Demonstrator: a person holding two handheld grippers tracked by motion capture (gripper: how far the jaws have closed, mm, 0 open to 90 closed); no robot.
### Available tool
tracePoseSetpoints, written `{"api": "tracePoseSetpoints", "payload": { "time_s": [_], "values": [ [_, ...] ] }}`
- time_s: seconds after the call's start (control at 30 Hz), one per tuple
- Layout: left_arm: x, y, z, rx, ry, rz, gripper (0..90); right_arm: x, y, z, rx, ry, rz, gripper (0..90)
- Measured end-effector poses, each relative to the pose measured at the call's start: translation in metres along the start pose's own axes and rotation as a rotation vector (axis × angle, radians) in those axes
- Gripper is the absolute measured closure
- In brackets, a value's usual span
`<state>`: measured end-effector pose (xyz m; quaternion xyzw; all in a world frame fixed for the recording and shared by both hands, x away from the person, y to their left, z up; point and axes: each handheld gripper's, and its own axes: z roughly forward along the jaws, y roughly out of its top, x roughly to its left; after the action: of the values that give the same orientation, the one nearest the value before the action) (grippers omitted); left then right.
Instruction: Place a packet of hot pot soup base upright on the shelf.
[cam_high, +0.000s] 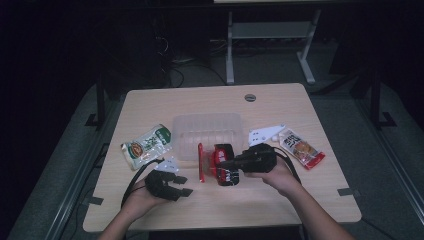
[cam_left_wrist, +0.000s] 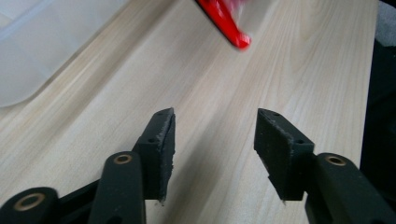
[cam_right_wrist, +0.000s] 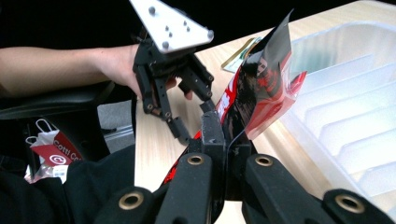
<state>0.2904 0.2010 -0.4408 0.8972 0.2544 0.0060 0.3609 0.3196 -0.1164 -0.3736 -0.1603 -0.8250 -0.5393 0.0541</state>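
Your right gripper (cam_right_wrist: 219, 135) has its jaws clamped on the red-and-black snack packet (cam_right_wrist: 261, 93), lifting it beside the clear plastic bin (cam_right_wrist: 355, 107), probably to drop it in. Your left gripper (cam_left_wrist: 212, 140) stands open, empty, over the table (cam_left_wrist: 289, 56).

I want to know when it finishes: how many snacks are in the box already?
None yet: the clear plastic box looks empty. The right gripper is shut on the red-and-black snack bag; the left gripper is open. The green-white packet and orange-white packet wait on the table.
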Motion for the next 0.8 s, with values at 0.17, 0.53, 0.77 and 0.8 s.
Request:
{"api": "tracePoseSetpoints", "payload": {
  "time_s": [0.17,0.53,0.77,0.8],
  "values": [
    [0.000,0.000,0.001,0.003,0.004,0.002,44.0,-0.003,0.005,-0.007,-0.015,-0.022,-0.012,90.0],
    [0.001,0.000,0.001,0.001,0.008,0.009,42.1,-0.020,0.025,-0.028,-0.041,-0.114,-0.023,90.0],
    [0.002,-0.001,0.002,0.004,0.009,0.005,42.1,-0.033,0.036,-0.037,-0.065,-0.154,-0.021,90.0],
    [0.001,-0.001,0.002,0.006,0.007,0.000,42.1,-0.037,0.039,-0.038,-0.068,-0.161,-0.021,90.0]
  ]
}}
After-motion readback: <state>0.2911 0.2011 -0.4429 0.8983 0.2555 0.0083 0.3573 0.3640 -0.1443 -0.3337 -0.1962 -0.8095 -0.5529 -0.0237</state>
